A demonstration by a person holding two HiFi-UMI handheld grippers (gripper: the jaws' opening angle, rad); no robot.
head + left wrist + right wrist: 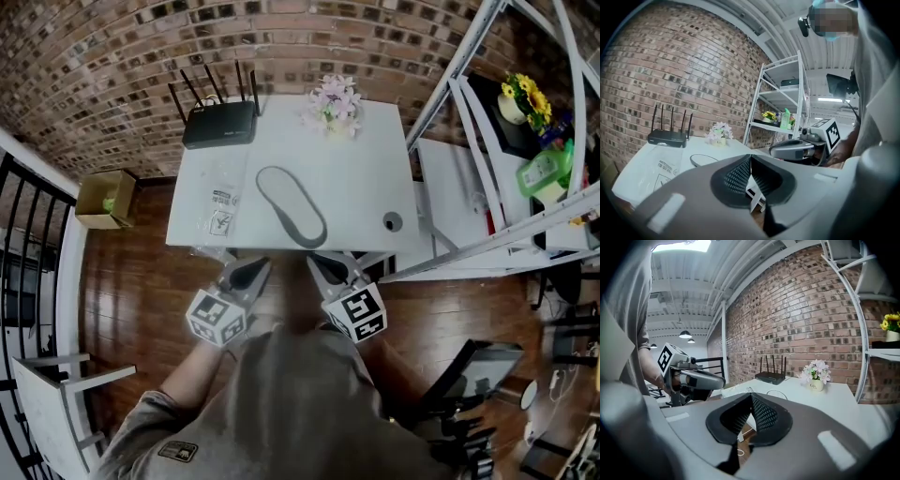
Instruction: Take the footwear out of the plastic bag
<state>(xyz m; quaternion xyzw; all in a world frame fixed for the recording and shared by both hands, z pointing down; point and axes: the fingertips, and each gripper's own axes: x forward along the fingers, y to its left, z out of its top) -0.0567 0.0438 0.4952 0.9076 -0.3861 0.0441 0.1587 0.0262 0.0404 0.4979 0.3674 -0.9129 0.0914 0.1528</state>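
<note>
A grey slipper (292,205) lies on the white table (366,159), its outline also showing in the left gripper view as the slipper (704,160) and in the right gripper view as the slipper (776,393). A clear plastic bag (219,207) with printed labels lies flat to its left, seen again as the bag (661,169). My left gripper (247,272) and right gripper (327,267) hover off the table's near edge, both shut and holding nothing. In the left gripper view the right gripper (797,149) shows; in the right gripper view the left gripper (696,379) shows.
A black router (219,124) stands at the table's far left and a small flower pot (335,105) at the far middle. A round grey disc (392,222) sits near the right front corner. A white shelf rack (506,169) stands right, a cardboard box (103,199) on the floor left.
</note>
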